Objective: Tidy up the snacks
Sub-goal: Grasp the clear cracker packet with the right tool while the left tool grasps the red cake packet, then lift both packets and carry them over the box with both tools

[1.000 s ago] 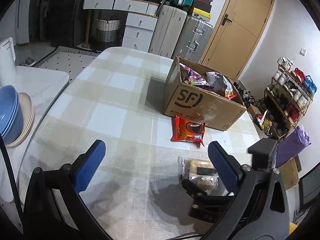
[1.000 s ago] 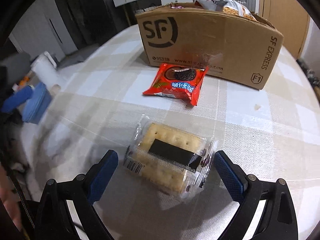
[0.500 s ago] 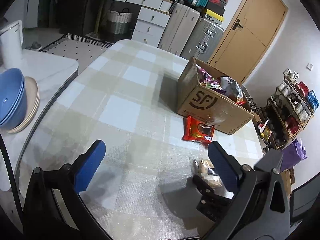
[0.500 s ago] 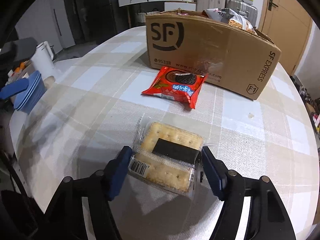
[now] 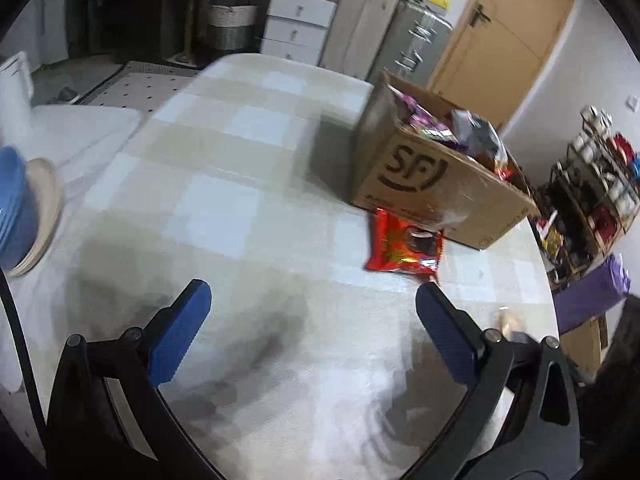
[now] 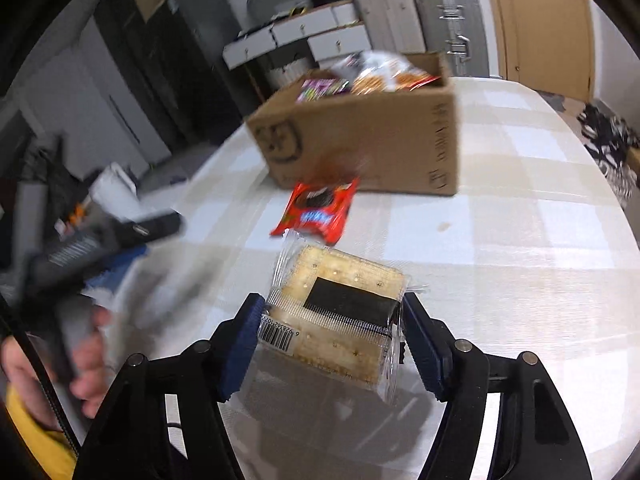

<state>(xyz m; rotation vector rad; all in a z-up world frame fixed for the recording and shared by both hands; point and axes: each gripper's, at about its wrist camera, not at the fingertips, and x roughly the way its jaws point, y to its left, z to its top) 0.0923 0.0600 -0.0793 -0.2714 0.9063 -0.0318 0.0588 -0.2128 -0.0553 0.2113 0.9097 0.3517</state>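
The right hand-held gripper (image 6: pixel 330 330) clamps the cracker pack (image 6: pixel 340 316) above the surface (image 6: pixel 520 280); the left hand-held gripper (image 5: pixel 312 300) gapes empty.

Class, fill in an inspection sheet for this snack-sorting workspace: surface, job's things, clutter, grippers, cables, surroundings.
Surface: checked beige-and-white tablecloth on a table.
Job's things: open brown cardboard box holding snack packets; red cookie packet lying flat in front of it; clear-wrapped cracker pack clamped in the right gripper.
Clutter: small brown spot on the cloth.
Grippers: right gripper shut on the cracker pack; left gripper open, empty.
Cables: thin black cable at the left edge.
Surroundings: stacked blue bowls, suitcases, wooden door.
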